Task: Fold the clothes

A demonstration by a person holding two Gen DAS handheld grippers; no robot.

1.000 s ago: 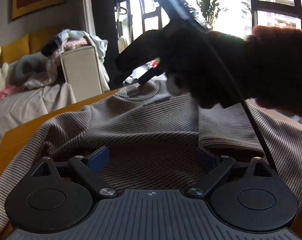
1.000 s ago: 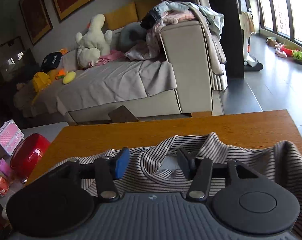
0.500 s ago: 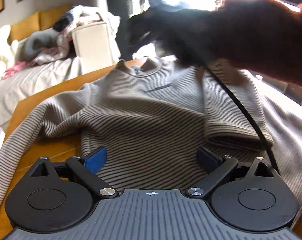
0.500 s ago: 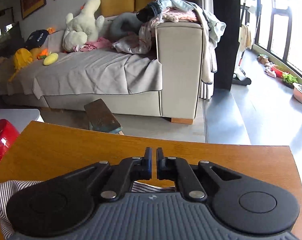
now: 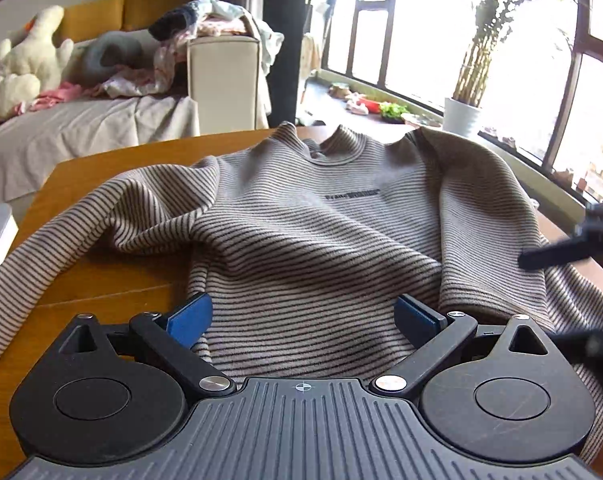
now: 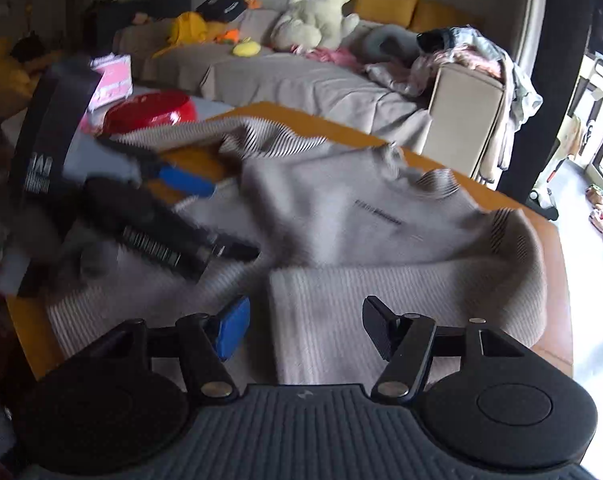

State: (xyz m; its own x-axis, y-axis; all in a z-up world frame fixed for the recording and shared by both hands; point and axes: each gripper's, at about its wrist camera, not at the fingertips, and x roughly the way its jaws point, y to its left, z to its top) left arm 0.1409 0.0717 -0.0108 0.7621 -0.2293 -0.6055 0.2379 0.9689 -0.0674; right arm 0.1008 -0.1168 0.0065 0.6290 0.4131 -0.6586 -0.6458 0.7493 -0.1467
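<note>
A grey-brown striped sweater point(image 5: 325, 232) lies face up on the wooden table point(image 5: 101, 280), collar at the far side. Its right sleeve is folded over the body point(image 5: 489, 240); its left sleeve trails off to the left point(image 5: 29, 268). My left gripper point(image 5: 301, 318) is open and empty, just above the hem. My right gripper point(image 6: 305, 330) is open and empty, above the folded sleeve point(image 6: 381, 292). The sweater is blurred in the right wrist view point(image 6: 341, 208), where the left gripper also shows point(image 6: 205, 216). The right gripper shows at the left wrist view's right edge point(image 5: 573, 248).
A sofa point(image 5: 81, 128) with soft toys and piled clothes stands beyond the table. A red bowl point(image 6: 149, 110) and a pink box point(image 6: 111, 80) sit left of the table. Windows and a potted plant point(image 5: 465, 92) are to the right.
My right gripper has opened and pulled back from the collar to the sweater's right side. The hand that crossed the left wrist view is gone. The sleeve now lies folded over the body.
</note>
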